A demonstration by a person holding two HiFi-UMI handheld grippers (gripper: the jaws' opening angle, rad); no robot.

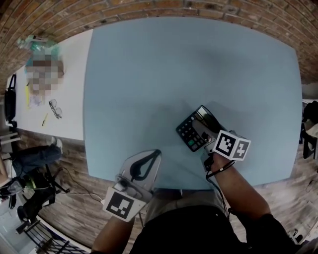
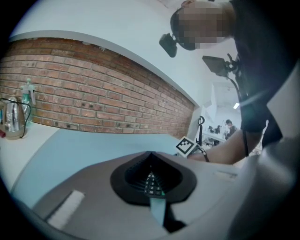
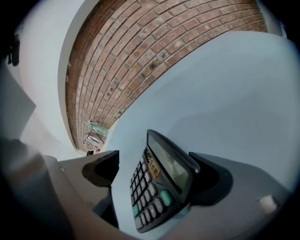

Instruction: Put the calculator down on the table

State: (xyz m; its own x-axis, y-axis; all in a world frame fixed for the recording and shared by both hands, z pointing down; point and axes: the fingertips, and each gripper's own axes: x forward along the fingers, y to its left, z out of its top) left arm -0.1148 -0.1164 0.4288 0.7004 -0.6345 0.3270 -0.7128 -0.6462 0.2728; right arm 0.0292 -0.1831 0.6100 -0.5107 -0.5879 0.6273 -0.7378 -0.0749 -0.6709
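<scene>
A blue table (image 1: 189, 64) is filling most of the head view, with a brick wall (image 1: 149, 7) curving round it at 12 o'clock and a white table (image 1: 69, 74) butting against it at 9 o'clock.

The calculator (image 1: 189, 134) is lying on the blue surface at about 4 o'clock from the table's middle, near the person's edge. Its long axis is running from its keys at 7 o'clock to its raised display between 1 and 2 o'clock.

The right gripper (image 1: 199, 133) is reaching in over it from about 4 o'clock, and its own view is showing the jaws standing wide apart with the calculator (image 3: 157, 187) between them. The left-hand jaw is standing clear of the keys. The case's other edge is sitting close against the right-hand jaw, and I cannot tell whether it is touching. Neither pad seems to be pressing.

The left gripper (image 1: 156, 153) is hovering at 8 o'clock from the calculator, well apart from it, with its jaws together on nothing.

Judging from this, the calculator is already resting down. The right hand, the nearer one, is facing only a straight retreat toward 4 o'clock, and the risk is dragging the case by that close edge.
</scene>
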